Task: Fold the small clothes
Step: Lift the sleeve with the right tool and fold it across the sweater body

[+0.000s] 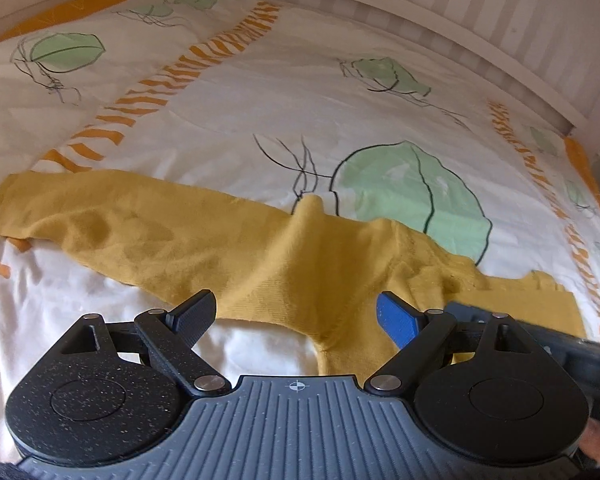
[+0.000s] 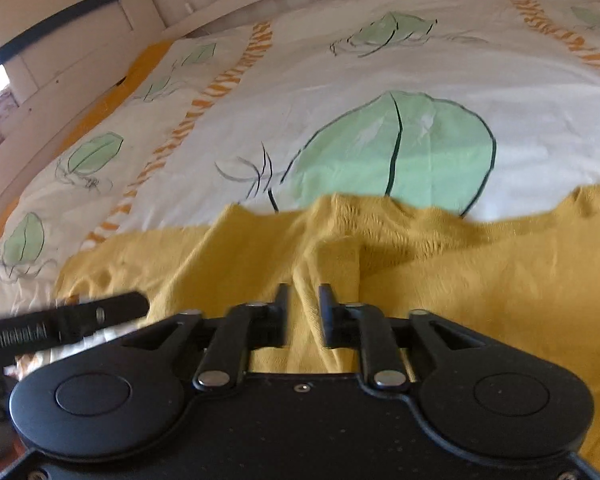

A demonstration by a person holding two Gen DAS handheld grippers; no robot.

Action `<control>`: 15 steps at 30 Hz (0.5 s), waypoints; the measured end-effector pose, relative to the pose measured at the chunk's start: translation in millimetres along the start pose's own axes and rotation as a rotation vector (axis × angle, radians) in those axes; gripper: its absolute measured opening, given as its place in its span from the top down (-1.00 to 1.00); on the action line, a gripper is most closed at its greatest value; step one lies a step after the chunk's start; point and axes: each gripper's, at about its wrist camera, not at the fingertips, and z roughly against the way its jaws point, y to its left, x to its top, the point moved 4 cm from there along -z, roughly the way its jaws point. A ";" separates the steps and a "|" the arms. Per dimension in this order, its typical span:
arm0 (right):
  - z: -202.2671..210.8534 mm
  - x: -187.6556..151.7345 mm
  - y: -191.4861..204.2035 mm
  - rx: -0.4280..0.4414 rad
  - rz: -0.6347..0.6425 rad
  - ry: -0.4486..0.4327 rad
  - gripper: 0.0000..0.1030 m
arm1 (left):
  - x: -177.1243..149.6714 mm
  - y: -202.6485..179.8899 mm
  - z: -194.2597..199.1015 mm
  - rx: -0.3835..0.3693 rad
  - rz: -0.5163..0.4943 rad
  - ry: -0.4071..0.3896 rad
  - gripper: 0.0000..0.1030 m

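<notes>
Both tools are parted over the yellow garment (image 1: 260, 248), left tool (image 1: 296, 316) wide, right tool (image 2: 304, 312) narrow, bedspread (image 1: 260, 92) beyond its far edge.

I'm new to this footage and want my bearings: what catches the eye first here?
A mustard-yellow garment lies rumpled across the near part of a white bedspread printed with green leaves and orange stripes. The left gripper hangs wide open above its near edge; the right gripper has a raised fold between its narrowly parted jaws.

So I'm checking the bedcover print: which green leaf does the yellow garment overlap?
The largest leaf, mid-bed; the garment covers its lower edge. The other, smaller leaves lie clear of it.
</notes>
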 end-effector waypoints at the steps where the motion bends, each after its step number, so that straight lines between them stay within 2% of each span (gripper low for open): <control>1: 6.4 -2.8 -3.5 -0.015 0.010 -0.006 0.01 | -0.4 -0.6 -1.0 -0.008 0.000 0.000 -0.70; 2: 12.9 -3.3 -9.5 -0.035 0.023 -0.019 -0.14 | -0.7 -1.3 -2.5 -0.015 0.001 -0.001 -0.70; 3: 18.8 -2.8 -16.2 -0.054 0.036 -0.035 -0.18 | -1.5 -2.2 -4.2 -0.021 0.002 0.000 -0.70; 6: 43.5 -2.4 -47.5 -0.106 0.048 -0.063 -0.18 | -3.1 -6.4 -10.5 -0.053 0.010 0.008 -0.70; 10: 71.6 -1.7 -106.4 -0.192 0.004 -0.087 -0.18 | -5.3 -21.1 -17.7 -0.094 0.003 0.009 -0.70; 15: 99.3 -5.6 -175.3 -0.292 -0.084 -0.107 -0.18 | -14.2 -61.8 -25.9 -0.115 -0.094 -0.012 -0.70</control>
